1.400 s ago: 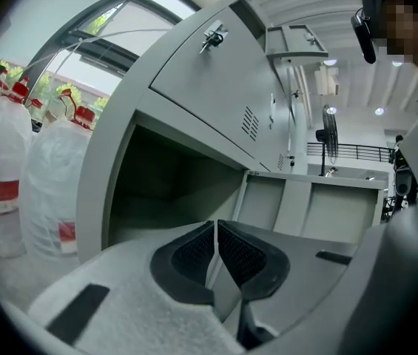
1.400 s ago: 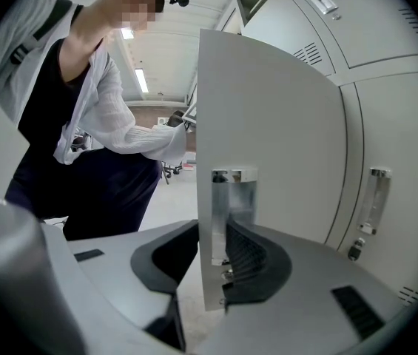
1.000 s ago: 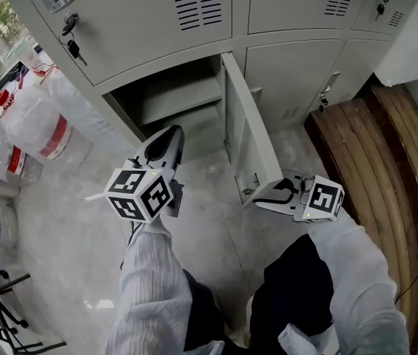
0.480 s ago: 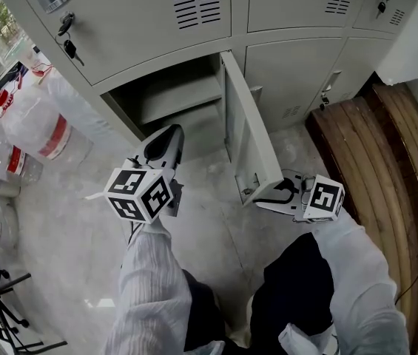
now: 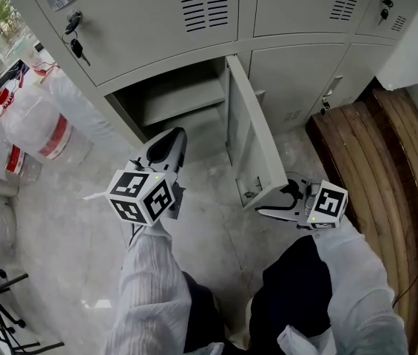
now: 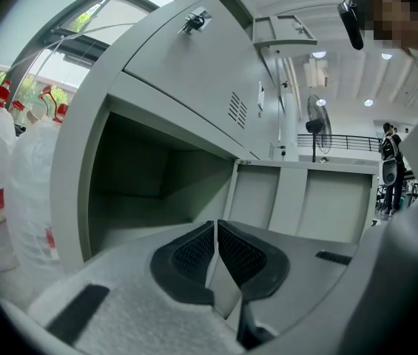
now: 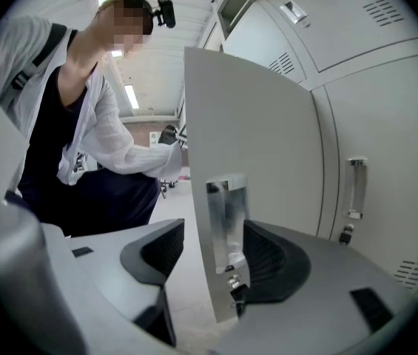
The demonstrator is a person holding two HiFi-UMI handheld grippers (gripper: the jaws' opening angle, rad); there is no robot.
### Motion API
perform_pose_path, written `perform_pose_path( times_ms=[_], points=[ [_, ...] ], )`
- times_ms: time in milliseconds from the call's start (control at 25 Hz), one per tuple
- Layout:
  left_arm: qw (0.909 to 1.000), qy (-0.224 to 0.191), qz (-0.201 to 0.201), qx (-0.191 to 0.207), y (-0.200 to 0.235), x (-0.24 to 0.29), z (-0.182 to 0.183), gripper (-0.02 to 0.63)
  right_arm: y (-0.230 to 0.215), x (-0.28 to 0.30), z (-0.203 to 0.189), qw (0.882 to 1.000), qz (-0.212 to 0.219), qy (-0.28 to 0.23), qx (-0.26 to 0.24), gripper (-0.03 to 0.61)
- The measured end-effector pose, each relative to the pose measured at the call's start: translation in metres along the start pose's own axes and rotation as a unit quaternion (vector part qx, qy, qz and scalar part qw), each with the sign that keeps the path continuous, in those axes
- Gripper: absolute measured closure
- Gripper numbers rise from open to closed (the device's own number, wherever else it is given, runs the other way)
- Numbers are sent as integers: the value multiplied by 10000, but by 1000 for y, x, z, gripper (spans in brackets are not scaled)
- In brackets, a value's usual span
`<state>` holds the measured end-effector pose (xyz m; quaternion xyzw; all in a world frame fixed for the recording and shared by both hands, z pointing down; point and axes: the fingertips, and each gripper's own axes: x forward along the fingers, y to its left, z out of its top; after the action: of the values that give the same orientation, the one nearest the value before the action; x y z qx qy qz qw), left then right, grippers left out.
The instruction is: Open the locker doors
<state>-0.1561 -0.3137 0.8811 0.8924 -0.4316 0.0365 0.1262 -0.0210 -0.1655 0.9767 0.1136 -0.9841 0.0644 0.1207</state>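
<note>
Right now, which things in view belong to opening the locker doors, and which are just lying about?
Job in hand:
open locker door and its handle
right hand-held gripper, jaws just been opening, handle between them
closed locker door beside it
left hand-held gripper, shut

Lying about:
water bottles
wooden slats
hanging keys

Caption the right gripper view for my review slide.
Right hand-held gripper, jaws just opened, straddles the edge of the open locker door and its metal handle, unclamped.
</note>
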Motion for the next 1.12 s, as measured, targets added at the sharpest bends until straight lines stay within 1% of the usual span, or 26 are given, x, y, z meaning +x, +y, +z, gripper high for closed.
perform_pose_path(
  times_ms=[80,160,280,440,560,640,720,840,960,1040,1120],
  points=[
    [10000,6,-6,3,2,-1,-1,595,2,-4,14,9992,-125,-344,143,322],
    [10000,23,10,-1,5,-2,-3,595,6,-8,29,9977,-264,-611,153,301],
    [10000,-33,0,-44,6,-1,-1,595,11,-21,57,9932,-466,-1065,104,295],
    [9999,-76,-151,5,-1,3,1,595,5,-47,98,9833,-853,-1606,94,295],
    [9998,-66,-194,4,-2,4,0,595,2,-62,124,9764,-1089,-1865,34,295],
    [9998,-65,-174,18,-2,2,-2,595,1,-66,133,9745,-1210,-1888,-85,295],
    [9998,-67,-165,116,-6,-1,0,595,0,-67,139,9748,-1281,-1820,-174,295],
    [9996,-81,-96,266,-19,-10,19,595,-4,-72,156,9740,-1472,-1721,-86,295],
    [9998,-77,-138,105,-41,-31,42,595,-7,-87,186,9677,-1837,-1711,236,295],
    [9998,-13,-176,-10,-54,-47,60,595,-9,-90,211,9671,-2001,-1547,287,295],
    [9998,35,-117,-155,-59,-67,81,595,-7,-86,237,9670,-2085,-1428,330,295]
  ],
)
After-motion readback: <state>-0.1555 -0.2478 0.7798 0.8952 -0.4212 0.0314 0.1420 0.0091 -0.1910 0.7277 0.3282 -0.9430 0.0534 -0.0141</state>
